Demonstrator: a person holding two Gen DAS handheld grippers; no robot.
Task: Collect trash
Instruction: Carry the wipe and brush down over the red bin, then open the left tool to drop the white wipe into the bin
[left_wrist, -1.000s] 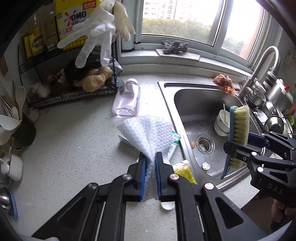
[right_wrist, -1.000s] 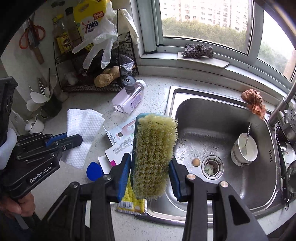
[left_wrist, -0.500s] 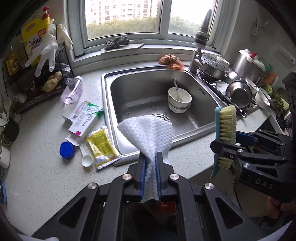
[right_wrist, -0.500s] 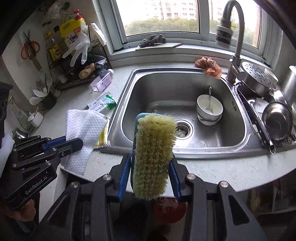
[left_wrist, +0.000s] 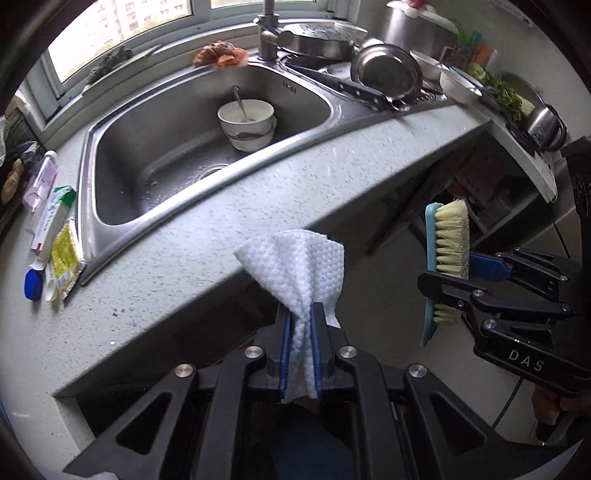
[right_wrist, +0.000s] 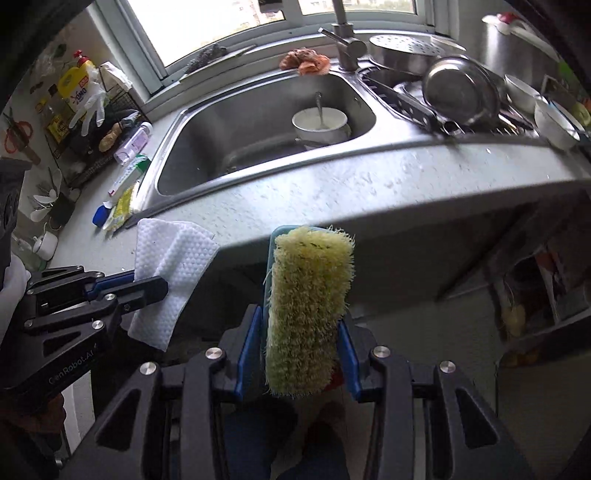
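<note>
My left gripper (left_wrist: 300, 325) is shut on a white textured wipe (left_wrist: 295, 266), which fans out above the blue pads; the same wipe (right_wrist: 170, 266) shows at the left of the right wrist view. My right gripper (right_wrist: 301, 332) is shut on a scrubbing brush (right_wrist: 308, 310) with yellow bristles and a light blue back, seen side-on as the brush (left_wrist: 445, 262) in the left wrist view. Both grippers hang in front of the counter's front edge (left_wrist: 207, 291), below its top. Trash lies left of the sink: a yellow packet (left_wrist: 64, 254), a green-and-white box (left_wrist: 53, 218) and a blue cap (left_wrist: 32, 285).
The steel sink (left_wrist: 110, 155) holds stacked white bowls (left_wrist: 246, 123) with a spoon. A clear bottle (left_wrist: 40, 179) lies at far left. Pots, a pan (left_wrist: 386, 75) and bowls crowd the drainer on the right. Open shelving (right_wrist: 546, 280) sits under the counter at right.
Both grippers have pulled back from over the counter and sunk lower, past its front edge, still gripping the wipe and the brush. The views have rolled, so the sink looks tilted.
</note>
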